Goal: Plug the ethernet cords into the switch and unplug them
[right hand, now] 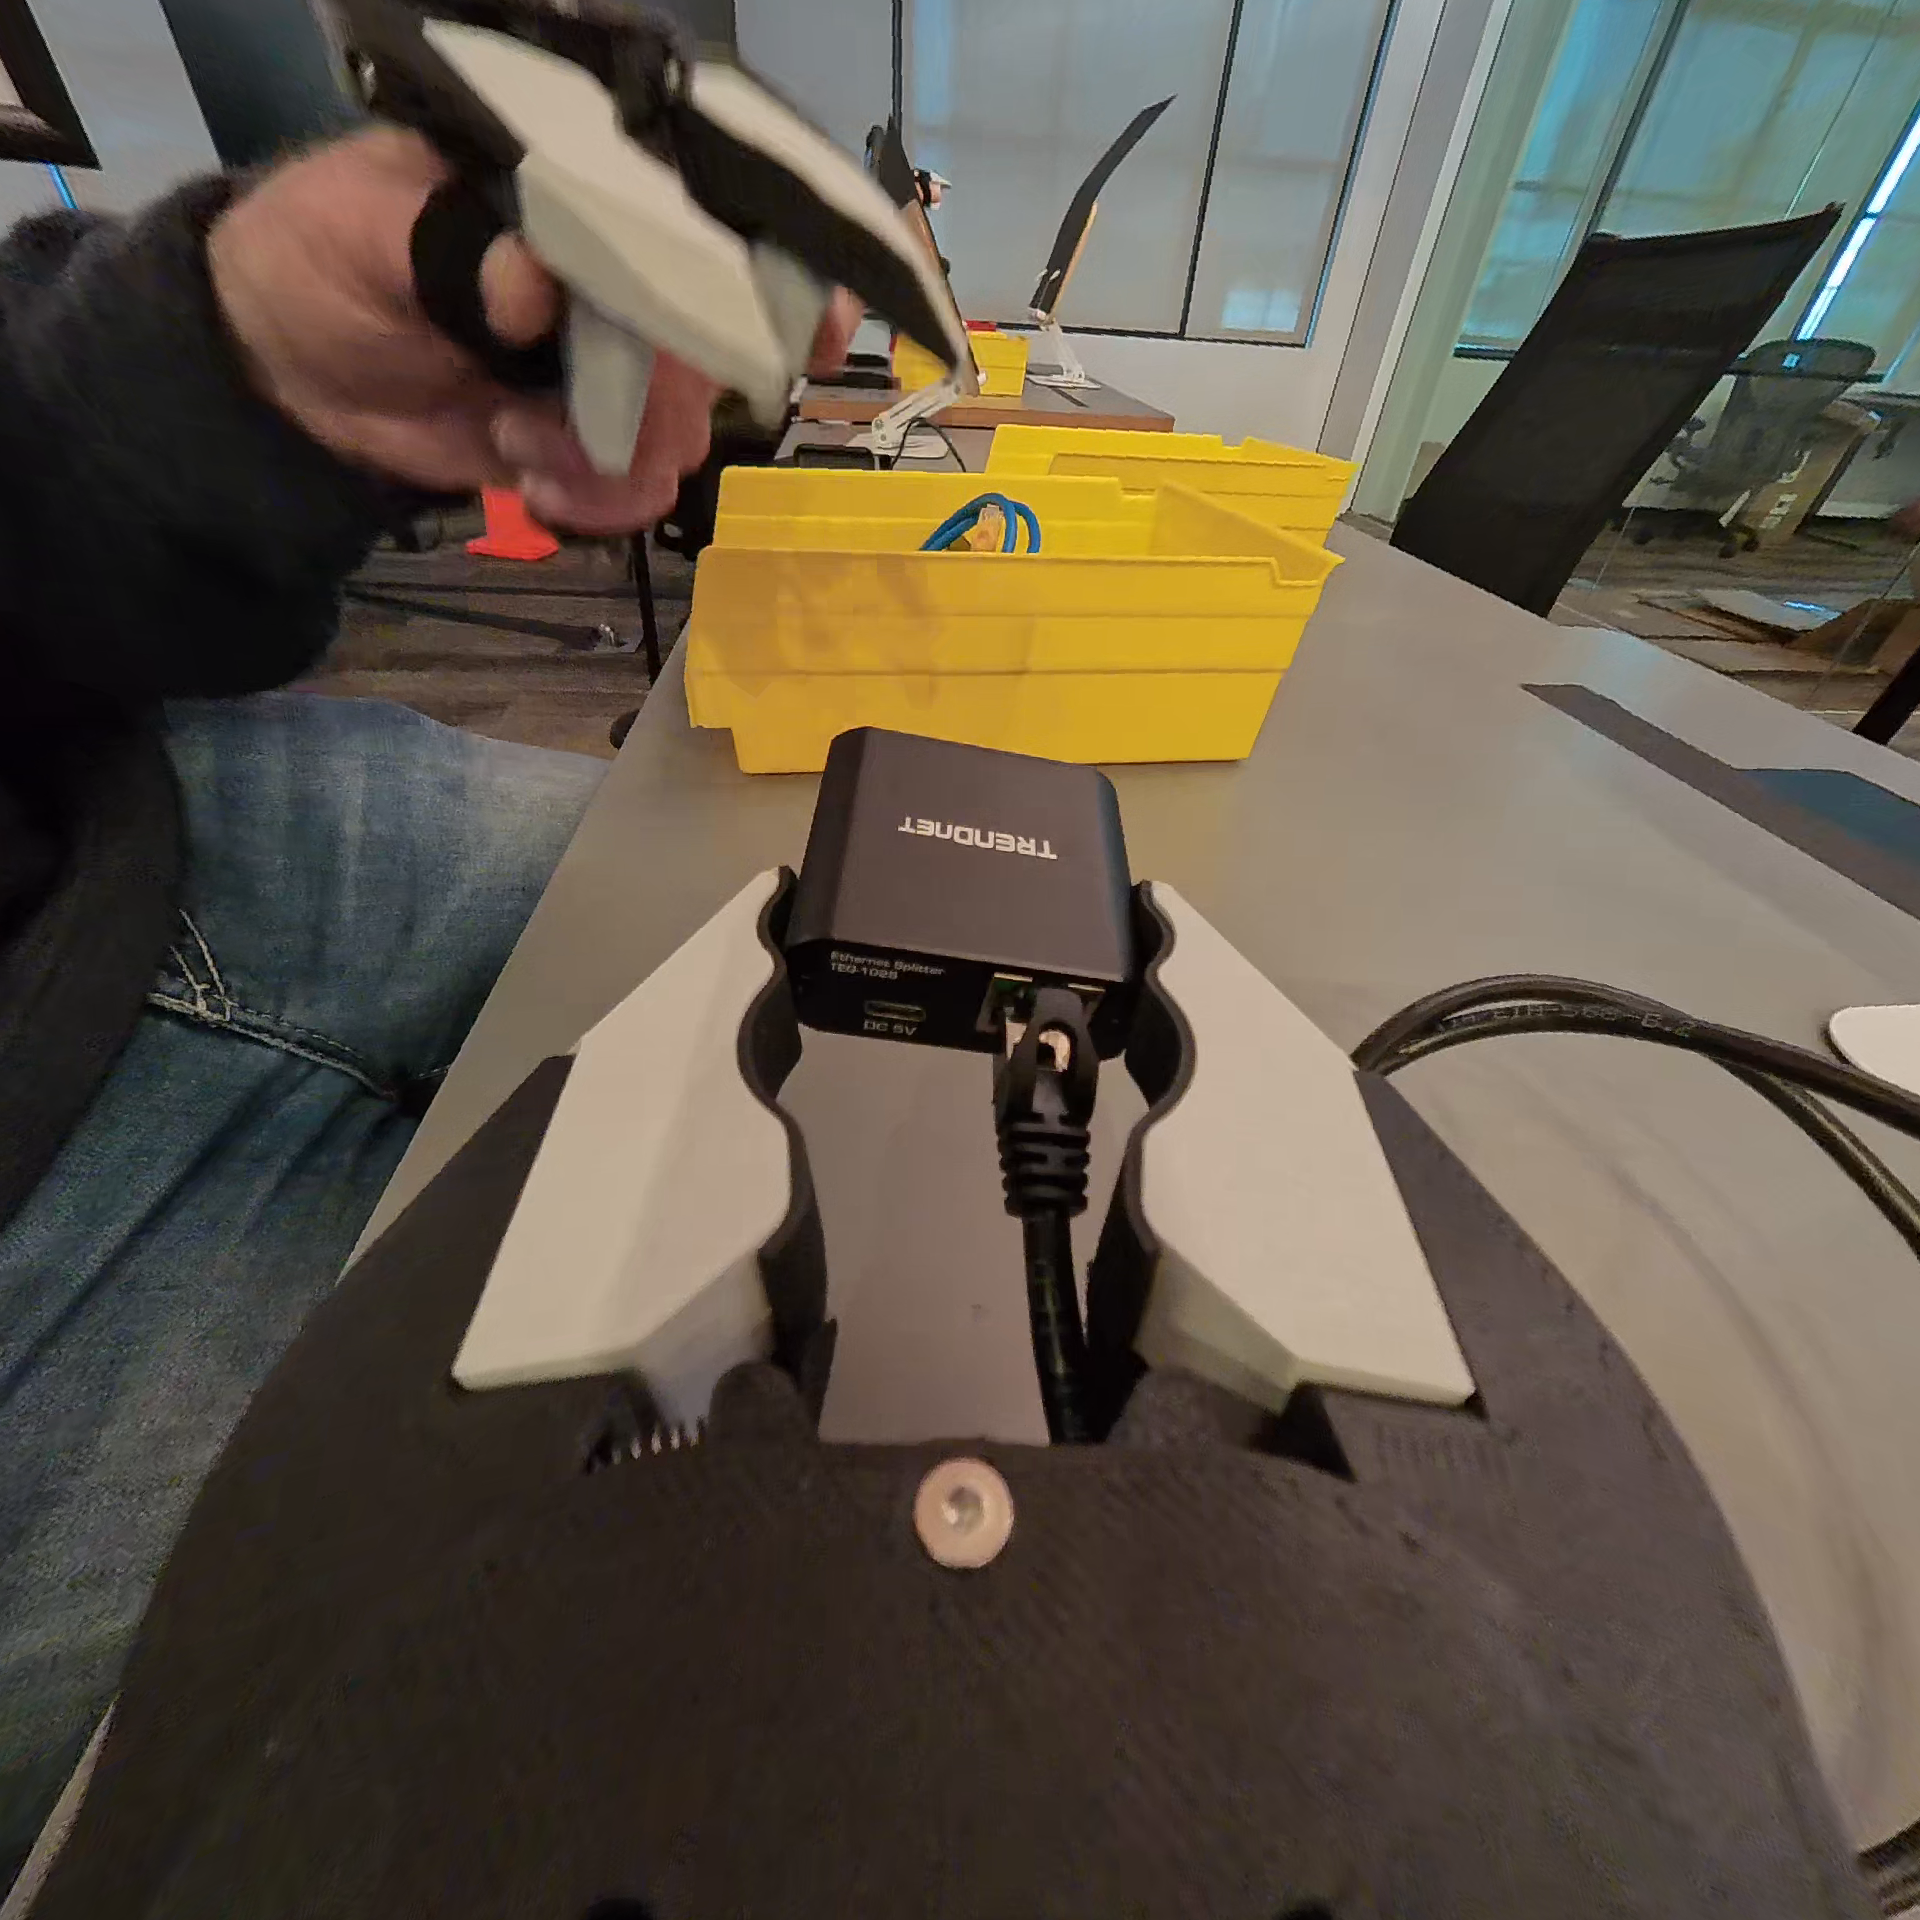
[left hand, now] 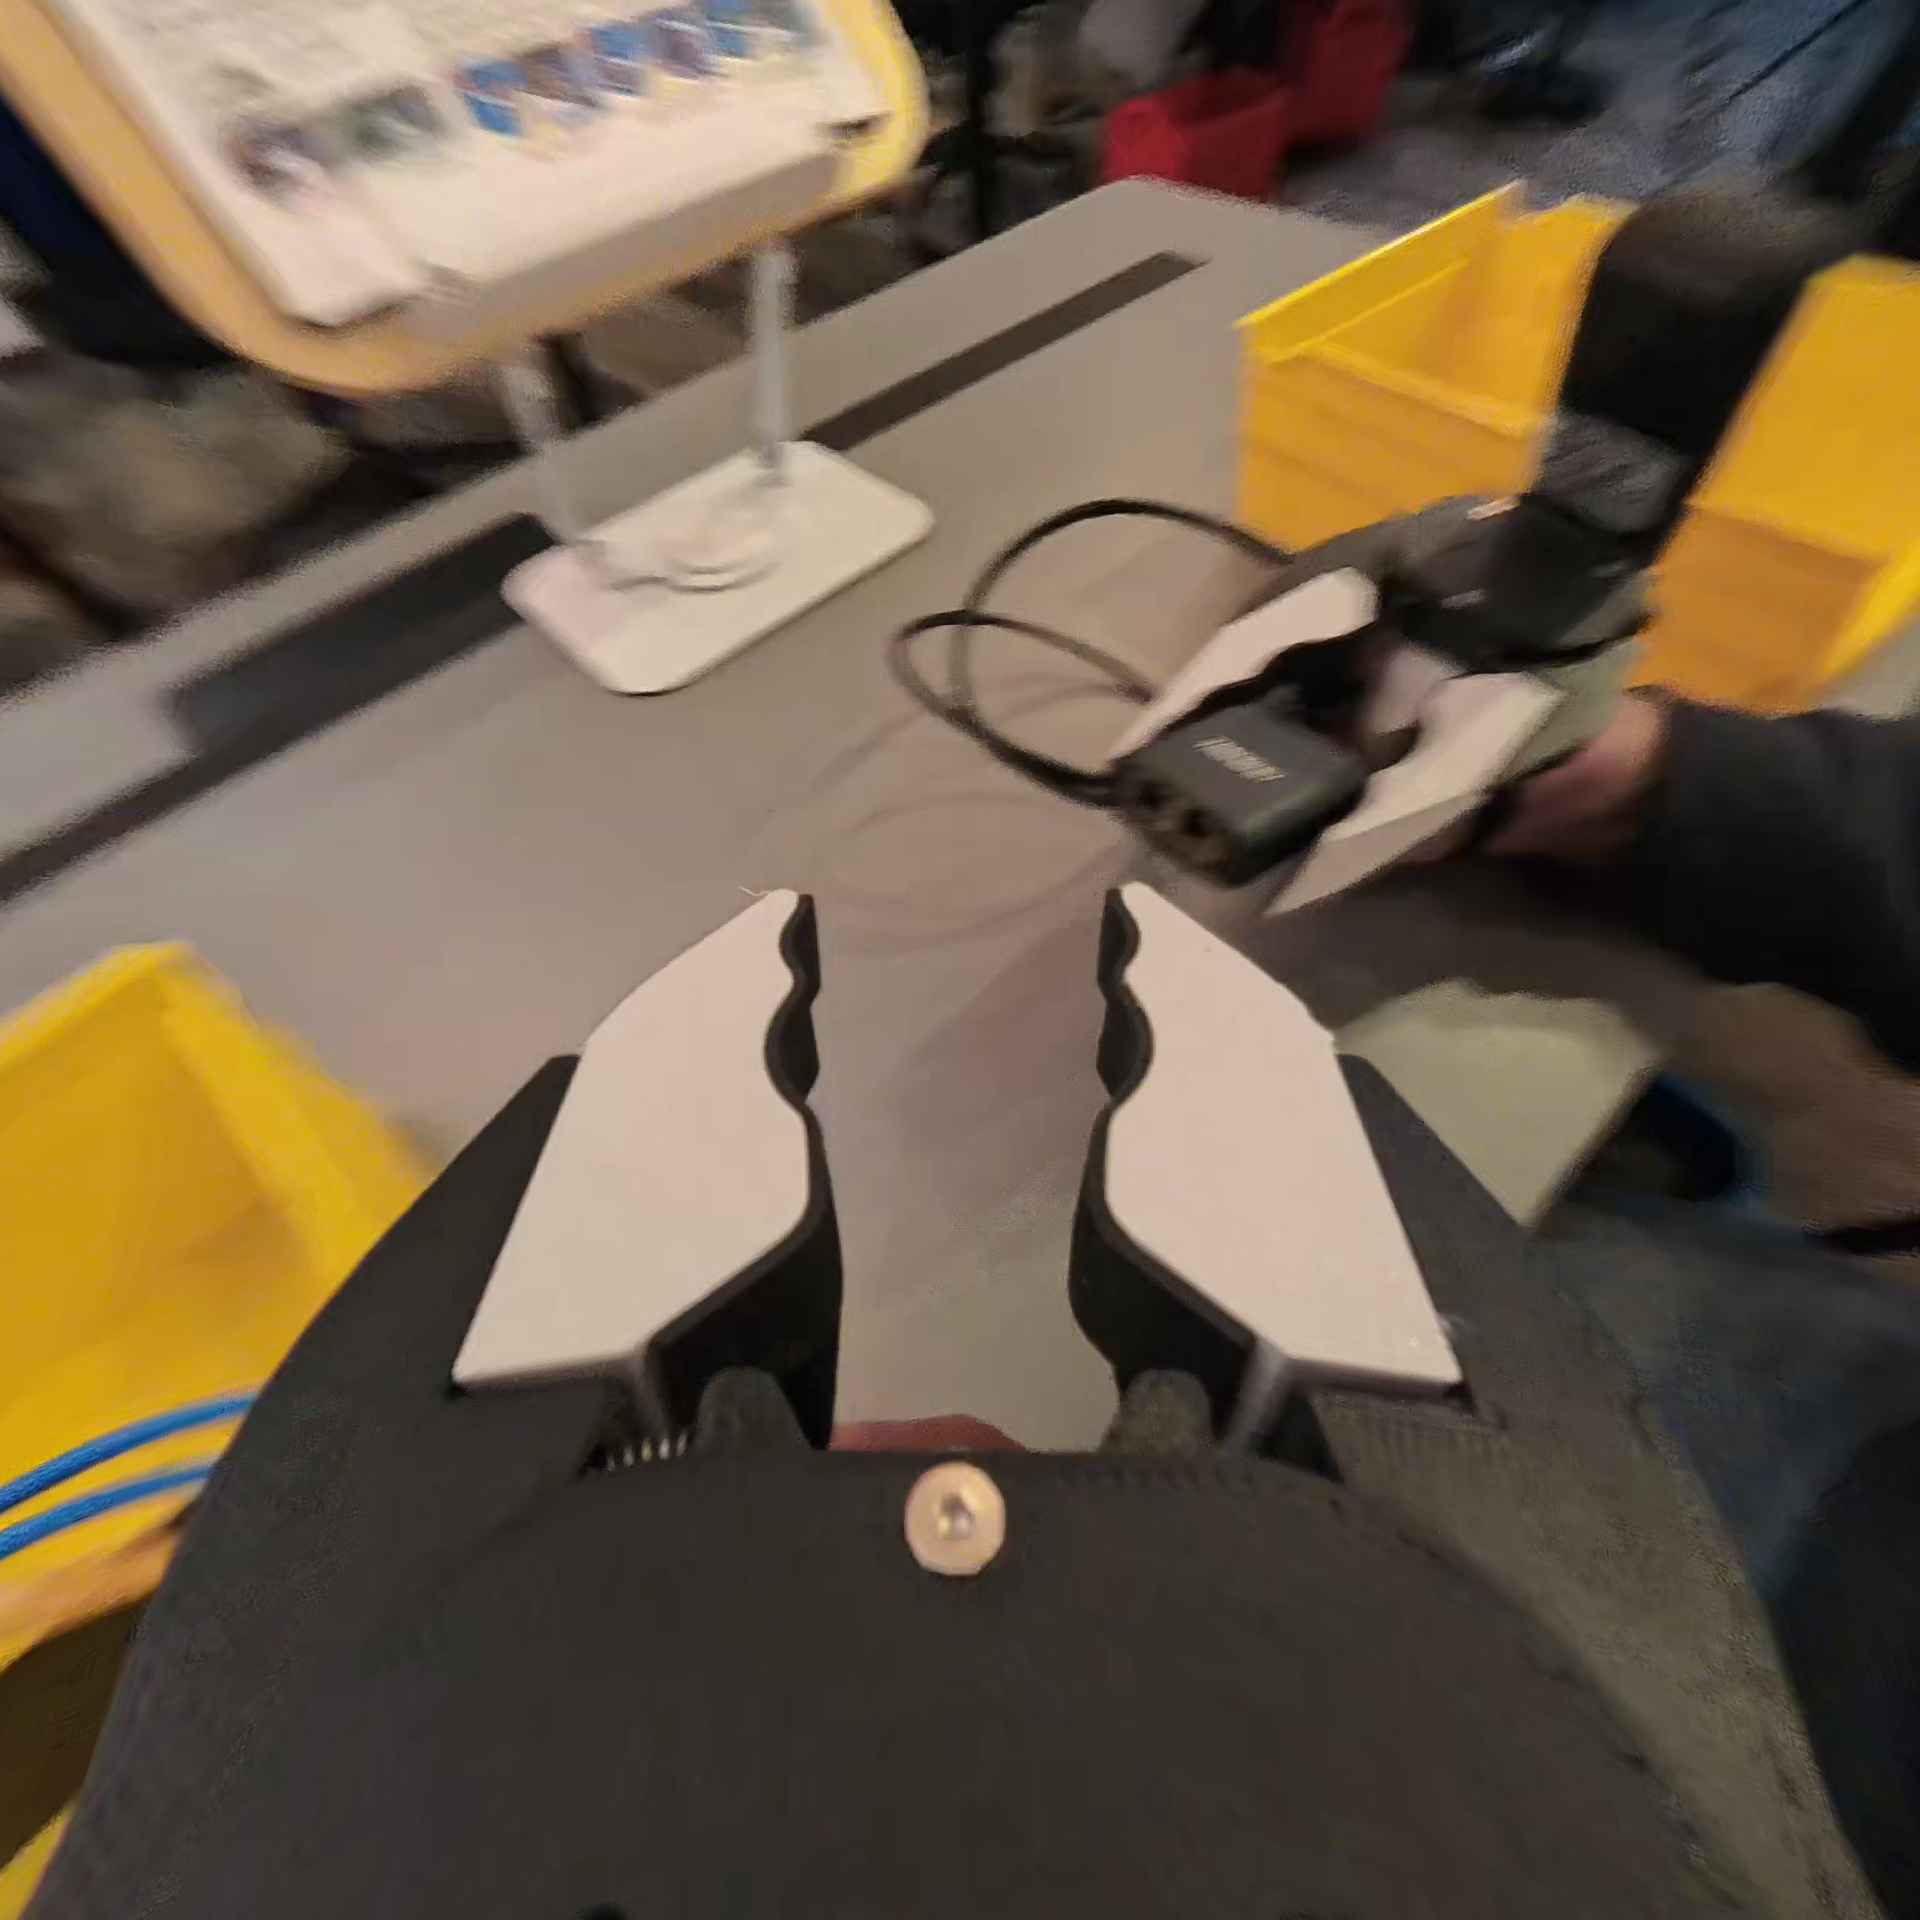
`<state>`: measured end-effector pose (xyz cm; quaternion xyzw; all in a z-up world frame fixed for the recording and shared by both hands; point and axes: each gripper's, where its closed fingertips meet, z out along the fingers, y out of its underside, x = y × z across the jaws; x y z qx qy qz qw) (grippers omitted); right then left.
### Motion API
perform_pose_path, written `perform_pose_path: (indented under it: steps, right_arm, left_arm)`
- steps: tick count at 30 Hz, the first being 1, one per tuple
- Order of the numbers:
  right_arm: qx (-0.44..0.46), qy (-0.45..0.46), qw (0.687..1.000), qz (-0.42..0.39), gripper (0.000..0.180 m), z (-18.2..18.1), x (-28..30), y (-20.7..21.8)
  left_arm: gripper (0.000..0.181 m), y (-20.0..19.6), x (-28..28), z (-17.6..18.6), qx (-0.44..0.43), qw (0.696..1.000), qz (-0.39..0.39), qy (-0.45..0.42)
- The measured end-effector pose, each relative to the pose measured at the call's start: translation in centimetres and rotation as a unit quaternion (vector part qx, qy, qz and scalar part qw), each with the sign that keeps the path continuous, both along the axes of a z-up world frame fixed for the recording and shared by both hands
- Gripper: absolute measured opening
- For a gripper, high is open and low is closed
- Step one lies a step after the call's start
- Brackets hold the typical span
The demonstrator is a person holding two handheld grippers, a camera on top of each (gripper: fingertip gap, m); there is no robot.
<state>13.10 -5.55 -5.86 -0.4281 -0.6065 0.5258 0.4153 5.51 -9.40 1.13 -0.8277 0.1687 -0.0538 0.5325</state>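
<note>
My right gripper is shut on a small black switch and holds it just over the grey table. A black ethernet cord is plugged into the switch's near face and runs back between my fingers. In the left wrist view the switch shows in the right gripper, with the black cord looped behind it. My left gripper is open and empty above the table. It also shows in the right wrist view, raised at upper left. Blue ethernet cords lie in a yellow bin.
A second yellow bin with blue cords stands at left. More yellow bins stand at far right. A white stand holds a tilted board. A black strip runs across the table. The person's legs are beside the table edge. There is about 12 cm between the tips of the two grippers.
</note>
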Motion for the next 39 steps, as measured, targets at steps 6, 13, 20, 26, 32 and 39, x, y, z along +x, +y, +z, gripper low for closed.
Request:
perform_pose_path:
  steps: [6,13,20,26,32,39]
  right_arm:
    - [0.029,-0.027,0.999,0.011,0.062,-1.2,-0.4,-0.9]
    - [0.034,-0.026,0.999,0.016,0.062,-1.2,-0.3,-1.1]
    - [0.031,-0.022,0.999,0.023,0.062,-1.2,-0.3,-1.2]
    - [0.035,-0.023,0.999,0.027,0.062,-1.2,-0.3,-1.4]
    - [0.037,-0.022,0.999,0.029,0.062,-1.2,-0.2,-1.5]
    - [0.037,-0.021,0.999,0.029,0.062,-1.2,-0.2,-1.5]
  left_arm:
    - [0.051,-4.4,-14.8,3.0,-0.031,0.947,0.144,0.285]
    - [0.054,-6.1,-25.6,-4.6,-0.204,0.923,0.131,0.298]
    - [0.036,-5.5,-29.9,-10.1,-0.284,0.896,0.132,0.315]
    - [0.012,-6.2,-30.2,-10.6,-0.287,0.901,0.146,0.293]
    - [0.01,-7.4,-30.1,-10.4,-0.289,0.901,0.165,0.277]
    - [0.006,-7.1,-30.6,-7.6,-0.239,0.914,0.179,0.274]
